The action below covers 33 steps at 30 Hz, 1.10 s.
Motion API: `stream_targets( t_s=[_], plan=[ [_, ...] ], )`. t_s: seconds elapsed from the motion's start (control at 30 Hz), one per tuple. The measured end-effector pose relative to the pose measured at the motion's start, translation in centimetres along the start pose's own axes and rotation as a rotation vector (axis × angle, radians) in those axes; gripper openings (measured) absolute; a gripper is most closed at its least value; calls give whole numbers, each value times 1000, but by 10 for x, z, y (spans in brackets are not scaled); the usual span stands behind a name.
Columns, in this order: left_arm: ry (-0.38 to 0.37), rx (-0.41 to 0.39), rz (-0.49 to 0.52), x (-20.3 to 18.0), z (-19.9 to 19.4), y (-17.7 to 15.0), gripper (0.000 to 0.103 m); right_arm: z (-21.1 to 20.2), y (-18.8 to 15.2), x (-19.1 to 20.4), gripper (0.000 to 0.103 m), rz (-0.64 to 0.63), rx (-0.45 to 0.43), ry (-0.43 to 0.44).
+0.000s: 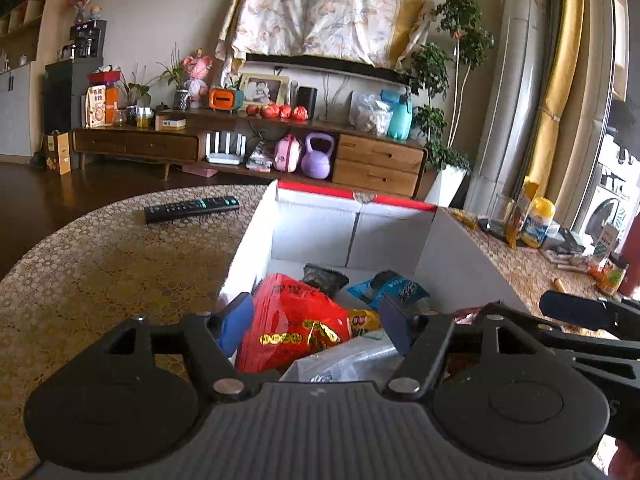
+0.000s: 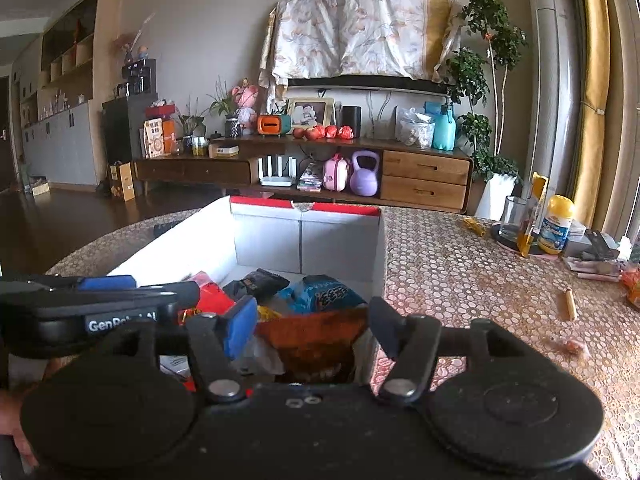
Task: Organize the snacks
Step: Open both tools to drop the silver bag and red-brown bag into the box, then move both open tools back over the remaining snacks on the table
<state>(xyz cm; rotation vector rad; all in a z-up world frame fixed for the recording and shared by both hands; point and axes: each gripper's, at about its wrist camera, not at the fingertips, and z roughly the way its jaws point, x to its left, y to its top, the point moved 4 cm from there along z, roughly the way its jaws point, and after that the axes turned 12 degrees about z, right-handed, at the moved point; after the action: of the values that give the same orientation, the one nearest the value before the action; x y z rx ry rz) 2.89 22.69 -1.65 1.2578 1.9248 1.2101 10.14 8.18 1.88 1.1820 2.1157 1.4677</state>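
A white cardboard box with a red rim stands on the patterned table and holds several snacks. My left gripper hovers over its near end, jaws open, with a red snack bag lying between the blue pads and a clear plastic bag under it. A blue packet and a dark packet lie deeper in the box. My right gripper is open over the box, an orange-brown bag filling the gap between its fingers. The left gripper's finger shows beside it.
A black remote lies on the table left of the box. Right of the box sit a glass, a yellow-capped bottle, a small stick and clutter at the table's edge. A TV cabinet stands behind.
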Motion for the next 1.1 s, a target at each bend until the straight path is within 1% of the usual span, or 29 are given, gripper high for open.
stream_targets(
  t_s=[0.1, 0.2, 0.47, 0.53, 0.6, 0.83, 0.9, 1.1],
  plan=[
    [-2, -9, 2, -1, -3, 3, 70, -6, 2, -3, 62, 10, -12, 2],
    [-5, -22, 8, -5, -7, 6, 75, -11, 3, -8, 62, 24, -21, 1],
    [-11, -26, 46, -23, -13, 11, 75, -25, 2, -24, 62, 51, -39, -19],
    [-16, -29, 52, -27, -15, 11, 79, -28, 3, -29, 62, 63, -46, -30],
    [-18, -40, 57, -32, -17, 12, 80, -32, 3, -35, 62, 75, -55, -44],
    [-46, -49, 94, -57, -22, 17, 80, -46, 1, -58, 64, 116, -78, -78],
    [-58, -55, 104, -65, -24, 17, 80, -50, 1, -66, 69, 128, -86, -93],
    [-104, -72, 136, -92, -27, 21, 80, -60, -2, -91, 72, 165, -106, -135]
  ],
)
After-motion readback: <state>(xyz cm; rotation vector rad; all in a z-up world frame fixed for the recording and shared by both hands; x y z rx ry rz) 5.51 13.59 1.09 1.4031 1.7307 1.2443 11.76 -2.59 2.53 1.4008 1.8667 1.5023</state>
